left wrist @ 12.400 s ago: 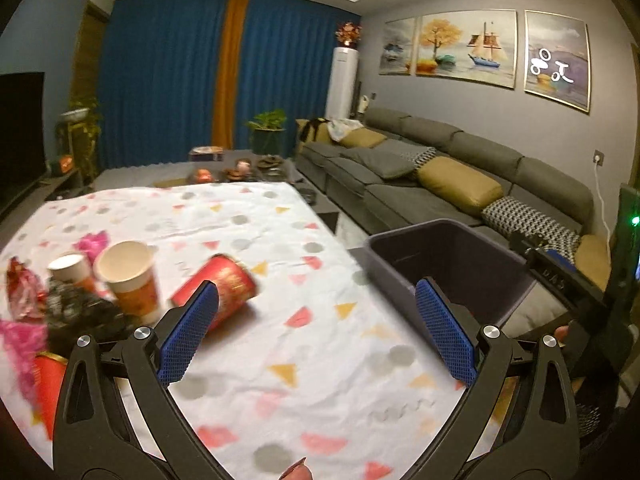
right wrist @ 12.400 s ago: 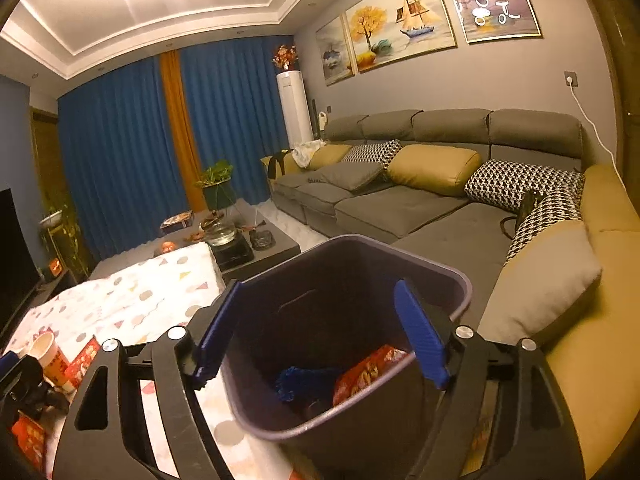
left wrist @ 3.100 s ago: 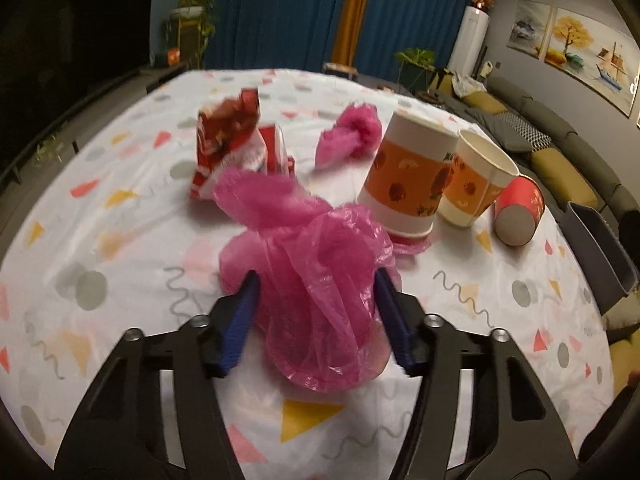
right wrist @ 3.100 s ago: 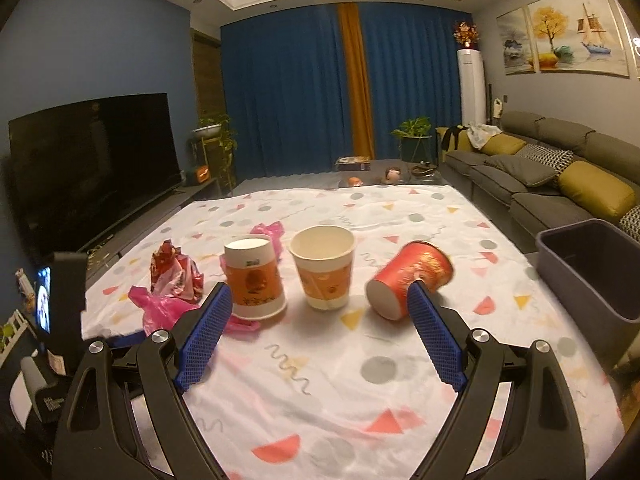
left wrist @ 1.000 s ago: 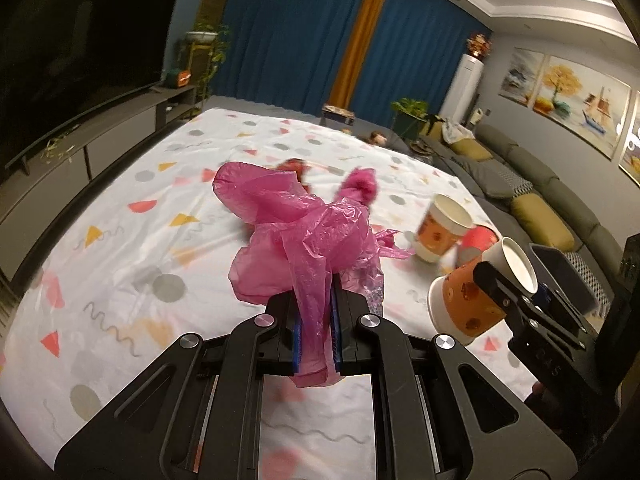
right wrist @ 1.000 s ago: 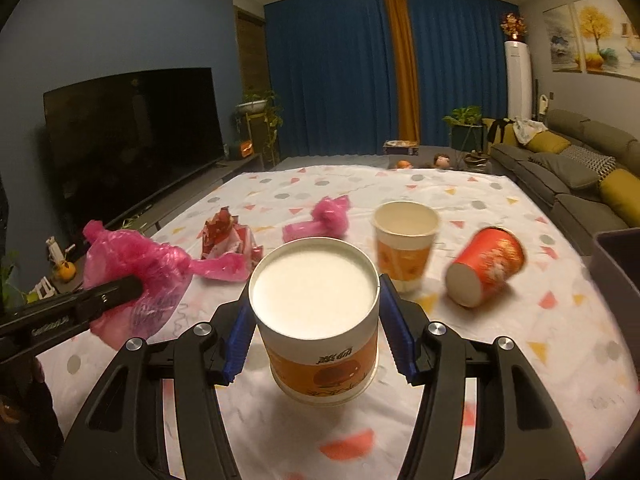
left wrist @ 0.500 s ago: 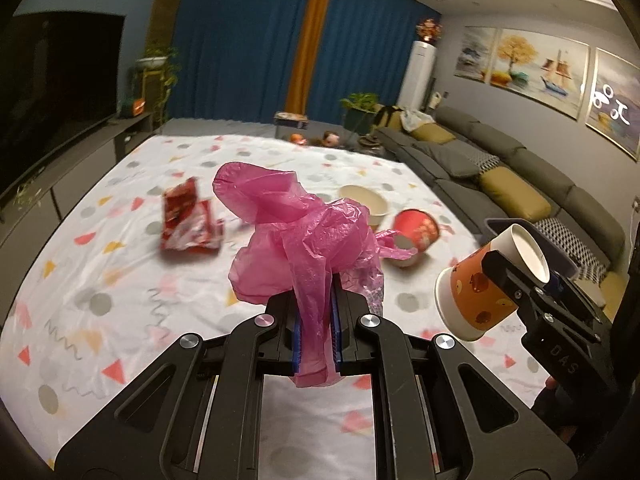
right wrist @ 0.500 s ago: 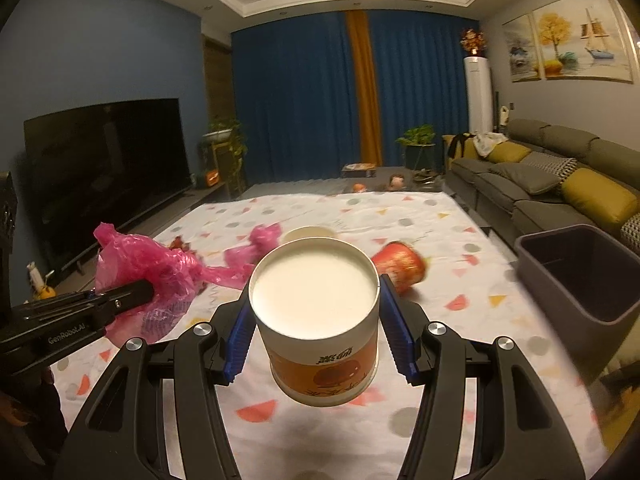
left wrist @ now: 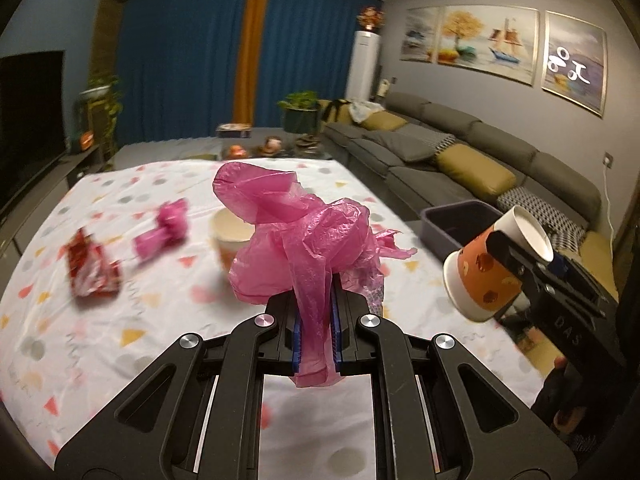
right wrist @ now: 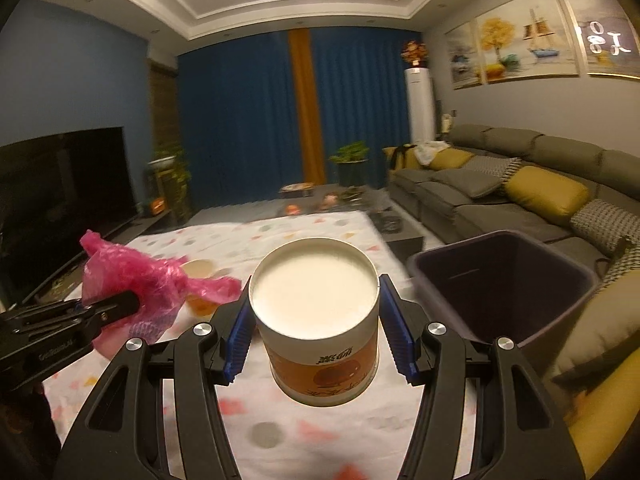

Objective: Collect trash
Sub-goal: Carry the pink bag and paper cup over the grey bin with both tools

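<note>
The dark bin (right wrist: 504, 284) stands off the right edge of the table (right wrist: 320, 236), beside the sofa (right wrist: 500, 184), ahead and to the right of both grippers. The right gripper (right wrist: 316, 316) is nearer it, its pads clamped on the sides of an orange paper cup (right wrist: 320, 320), mouth facing the camera. The left gripper (left wrist: 316, 320) is pressed nearly together on a crumpled pink plastic bag (left wrist: 304, 240), held above the table, farther left of the bin

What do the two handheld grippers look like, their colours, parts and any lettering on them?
Both are black plastic linkage frames with round silver pivot bolts and ribbed blue finger pads. The left gripper shows white lettering along its side in the right wrist view; the right gripper carries raised "DAS" lettering.
</note>
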The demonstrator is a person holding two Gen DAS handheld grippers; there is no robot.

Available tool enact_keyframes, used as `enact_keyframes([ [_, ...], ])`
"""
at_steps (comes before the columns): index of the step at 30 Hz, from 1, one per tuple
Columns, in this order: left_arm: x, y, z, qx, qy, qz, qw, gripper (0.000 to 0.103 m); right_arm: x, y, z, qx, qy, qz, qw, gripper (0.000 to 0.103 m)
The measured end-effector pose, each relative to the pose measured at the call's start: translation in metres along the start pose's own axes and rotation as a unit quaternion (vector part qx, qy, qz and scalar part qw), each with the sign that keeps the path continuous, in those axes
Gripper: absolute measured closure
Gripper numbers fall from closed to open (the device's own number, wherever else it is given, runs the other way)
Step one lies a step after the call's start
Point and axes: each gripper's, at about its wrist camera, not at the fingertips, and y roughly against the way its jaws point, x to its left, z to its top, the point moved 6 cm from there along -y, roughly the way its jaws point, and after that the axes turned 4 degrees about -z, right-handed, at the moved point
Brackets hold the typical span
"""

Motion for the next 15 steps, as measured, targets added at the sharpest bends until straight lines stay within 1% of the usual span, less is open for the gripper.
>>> enact_keyframes([
  [4, -0.033, -0.018, 0.012, -0.005, -0.020, -0.026, 0.9995, 0.093, -0.043, -0.003, 0.008, -0.010, -0.022, -0.036, 0.999, 0.046],
  [7, -0.061, -0.037, 0.024, -0.007, -0.033, -0.052, 0.9981, 0.093, -0.076, -0.007, 0.014, -0.018, -0.038, -0.067, 0.997, 0.046],
  [10, -0.090, -0.061, 0.034, -0.005, -0.042, -0.078, 0.9961, 0.093, -0.101, -0.015, 0.017, -0.020, -0.050, -0.092, 0.994, 0.046],
  [15, -0.134, -0.103, 0.043, 0.000, -0.057, -0.112, 0.9921, 0.093, -0.134, -0.025, 0.015, -0.018, -0.061, -0.121, 0.991, 0.046],
])
